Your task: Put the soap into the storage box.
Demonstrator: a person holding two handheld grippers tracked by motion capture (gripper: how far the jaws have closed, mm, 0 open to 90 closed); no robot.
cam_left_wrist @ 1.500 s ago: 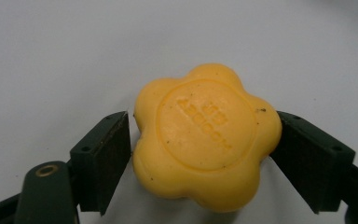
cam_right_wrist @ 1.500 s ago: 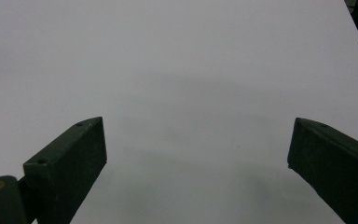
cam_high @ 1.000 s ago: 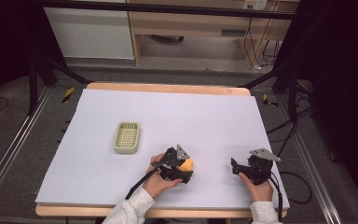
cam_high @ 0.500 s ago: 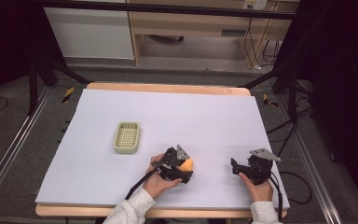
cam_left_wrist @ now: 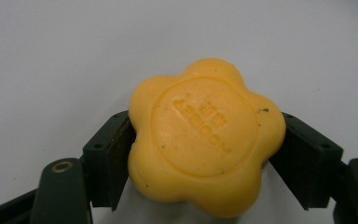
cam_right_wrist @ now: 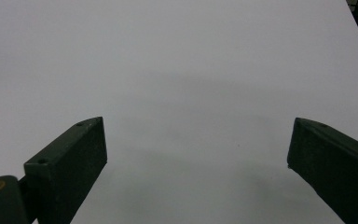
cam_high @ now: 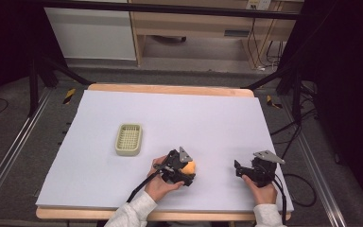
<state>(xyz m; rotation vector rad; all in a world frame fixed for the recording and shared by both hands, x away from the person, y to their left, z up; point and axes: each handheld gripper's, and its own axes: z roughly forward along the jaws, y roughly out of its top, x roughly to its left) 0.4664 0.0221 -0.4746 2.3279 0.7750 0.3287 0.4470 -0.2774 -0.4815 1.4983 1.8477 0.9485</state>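
Left of centre in the high view I see the green basket [cam_high: 128, 139]. Lower centre, my left gripper [cam_high: 185, 170] clamps the yellow soap [cam_left_wrist: 205, 137] on the white table [cam_high: 208, 118]. Lower right, my right gripper [cam_high: 238, 169] stands wide, holding nothing.

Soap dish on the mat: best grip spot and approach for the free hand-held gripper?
Take the soap dish across its short width, on the two long rims, coming straight down from above. It lies flat and open-side up on the mat, a low rounded rectangle, so the long walls probably give parallel faces. The right hand-held gripper is open with nothing between its jaws.
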